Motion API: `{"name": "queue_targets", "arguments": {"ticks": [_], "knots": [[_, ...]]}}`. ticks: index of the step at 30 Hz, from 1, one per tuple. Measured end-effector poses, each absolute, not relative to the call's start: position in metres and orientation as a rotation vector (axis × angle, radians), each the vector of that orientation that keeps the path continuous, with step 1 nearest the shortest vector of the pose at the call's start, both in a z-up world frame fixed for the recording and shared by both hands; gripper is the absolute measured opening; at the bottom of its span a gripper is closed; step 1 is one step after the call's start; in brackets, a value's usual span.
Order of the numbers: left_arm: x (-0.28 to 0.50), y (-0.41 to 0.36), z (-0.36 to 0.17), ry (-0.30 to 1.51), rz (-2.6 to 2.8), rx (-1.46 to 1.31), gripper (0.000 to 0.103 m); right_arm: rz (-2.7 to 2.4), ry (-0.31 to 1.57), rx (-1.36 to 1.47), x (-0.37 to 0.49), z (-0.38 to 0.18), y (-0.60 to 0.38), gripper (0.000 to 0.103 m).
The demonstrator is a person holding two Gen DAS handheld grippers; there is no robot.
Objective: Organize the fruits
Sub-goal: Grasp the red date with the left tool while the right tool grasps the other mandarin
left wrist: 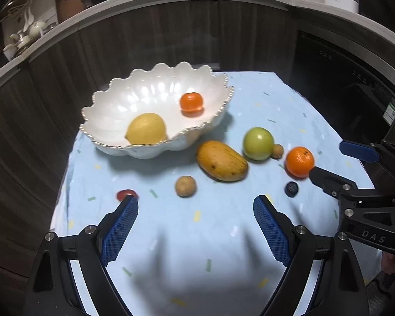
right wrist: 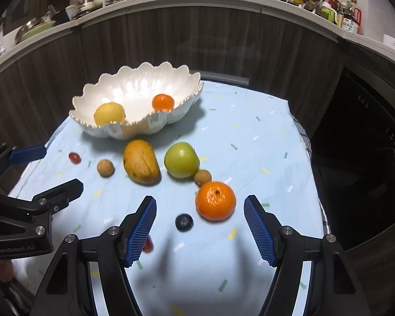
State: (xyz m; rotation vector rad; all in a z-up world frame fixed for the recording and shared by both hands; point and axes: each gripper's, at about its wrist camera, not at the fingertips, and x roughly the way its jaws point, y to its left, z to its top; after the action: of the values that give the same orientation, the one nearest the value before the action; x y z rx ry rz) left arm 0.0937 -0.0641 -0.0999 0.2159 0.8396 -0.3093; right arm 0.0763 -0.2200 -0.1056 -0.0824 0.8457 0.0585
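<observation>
From the left wrist, the left gripper (left wrist: 195, 202) stands open and empty above the cloth; the small brown fruit (left wrist: 185, 186) lies just ahead between its tips, the mango (left wrist: 222, 161) beyond it to the right, long axis slanting

From the right wrist, the right gripper (right wrist: 200, 205) is parted, empty; the orange (right wrist: 215, 200) sits between its tips, nearer the right one, the bowl (right wrist: 113, 129) far left

Both wrist cams: same table (left wrist: 223, 237), angled down.
</observation>
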Motion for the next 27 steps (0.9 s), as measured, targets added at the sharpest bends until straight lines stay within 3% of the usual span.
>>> {"name": "queue_targets", "arguments": {"ticks": [16, 22, 27], "knots": [[0.073, -0.108, -0.124, 0.840, -0.431, 0.258, 0.089, 0.139, 0.870, -0.105, 0.080, -0.129, -0.245, 0.067], [0.067, -0.124, -0.133, 0.842, -0.459, 0.267, 0.088, 0.167, 0.871, -0.105, 0.090, -0.136, -0.251, 0.062], [0.067, -0.135, -0.143, 0.856, -0.477, 0.272, 0.082, 0.202, 0.863, -0.116, 0.098, -0.138, -0.252, 0.062]]}}
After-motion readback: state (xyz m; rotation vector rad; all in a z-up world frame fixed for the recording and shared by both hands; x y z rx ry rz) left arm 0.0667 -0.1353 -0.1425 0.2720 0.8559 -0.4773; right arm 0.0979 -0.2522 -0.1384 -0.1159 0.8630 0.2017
